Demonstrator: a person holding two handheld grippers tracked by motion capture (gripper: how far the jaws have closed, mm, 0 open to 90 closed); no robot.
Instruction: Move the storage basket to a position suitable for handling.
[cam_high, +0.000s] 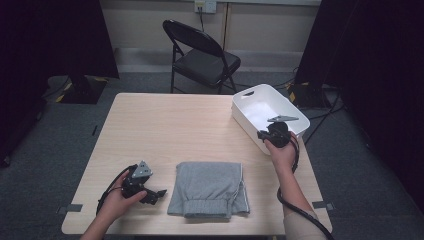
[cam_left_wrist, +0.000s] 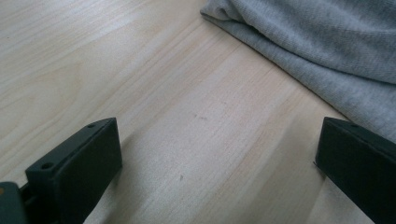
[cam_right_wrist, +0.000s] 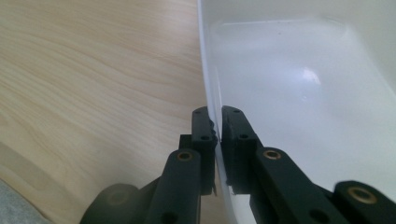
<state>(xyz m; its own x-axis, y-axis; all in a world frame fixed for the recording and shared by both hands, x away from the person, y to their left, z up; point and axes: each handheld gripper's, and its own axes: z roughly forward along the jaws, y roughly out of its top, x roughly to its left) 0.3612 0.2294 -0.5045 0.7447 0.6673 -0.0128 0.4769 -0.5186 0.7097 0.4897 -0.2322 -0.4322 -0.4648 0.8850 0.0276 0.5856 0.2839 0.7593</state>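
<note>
Folded grey sweatpants (cam_high: 210, 189) lie at the worktop's (cam_high: 165, 125) near edge. Right of them, the right tool (cam_right_wrist: 218, 122) pinches the white bin's (cam_high: 245, 102) wall — likely to drag it closer — while the left tool (cam_high: 155, 193) waits wide beside the garment.

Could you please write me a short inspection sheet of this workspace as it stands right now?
Surface: light wooden table, bare apart from the items below.
Job's things: white plastic bin at the far right edge, nothing seen inside; folded grey garment near the front edge.
Clutter: nothing seen.
Grippers: right tongs shut on the bin's near wall, one jaw inside, one outside; left tongs open, low over the table beside the garment, holding nothing.
Cables: one black cable trails along the right forearm; another loops by the left hand; more lie on the floor at the far right.
Surroundings: black folding chair behind the table, grey carpet, dark curtains on both sides.
</note>
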